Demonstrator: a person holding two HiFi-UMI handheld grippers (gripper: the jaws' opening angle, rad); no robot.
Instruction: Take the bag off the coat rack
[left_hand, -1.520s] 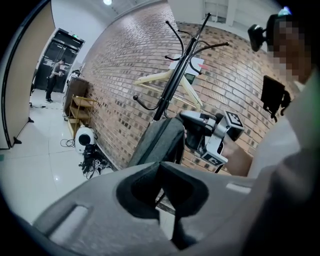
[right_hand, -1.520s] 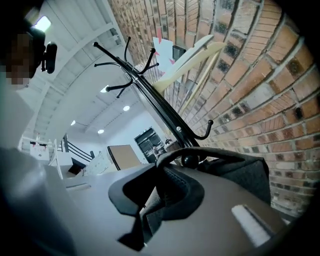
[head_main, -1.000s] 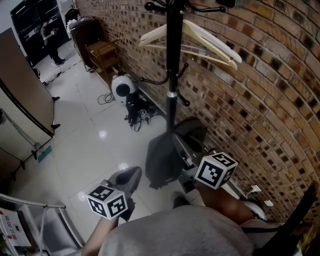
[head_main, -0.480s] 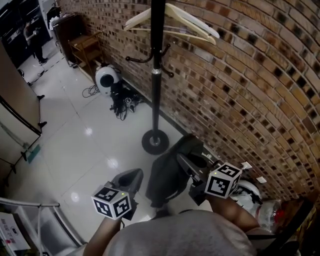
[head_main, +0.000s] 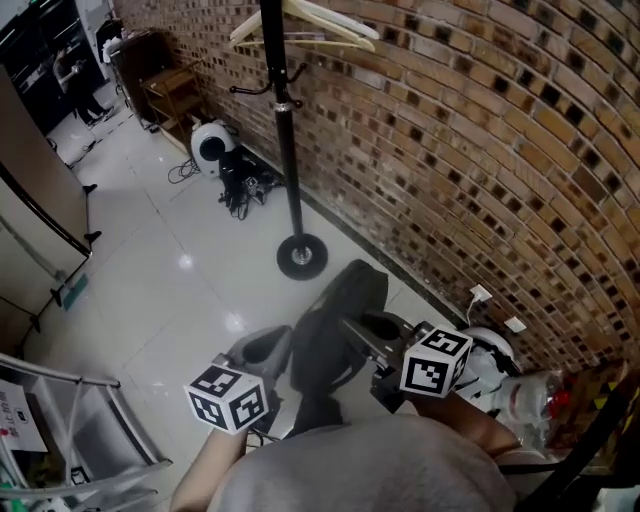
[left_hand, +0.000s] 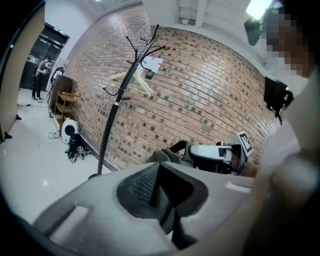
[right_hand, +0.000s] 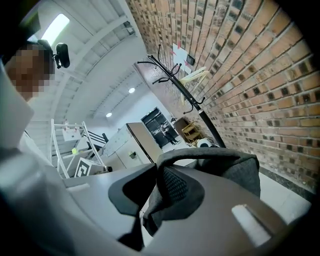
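Holding the bag (head_main: 335, 320) clear of the coat rack (head_main: 287, 150).
Head view: suspending the dark grey bag from the right gripper (head_main: 352, 328) over the pale floor (head_main: 180, 230), close in front of the body and well apart from the coat rack, which is standing upright by the brick wall (head_main: 450, 150); positioning the left gripper (head_main: 275, 340) just beside the bag's left edge. Left gripper view: presenting both jaws drawn together, pinching nothing identifiable, though possibly catching a dark sliver below the pads, which is poorly resolved. Right gripper view: clamping narrowly on a fold of grey bag fabric between the pads, carrying the bag's strap arched over the jaws, and hanging the bag body beyond the jaws on the wall side.
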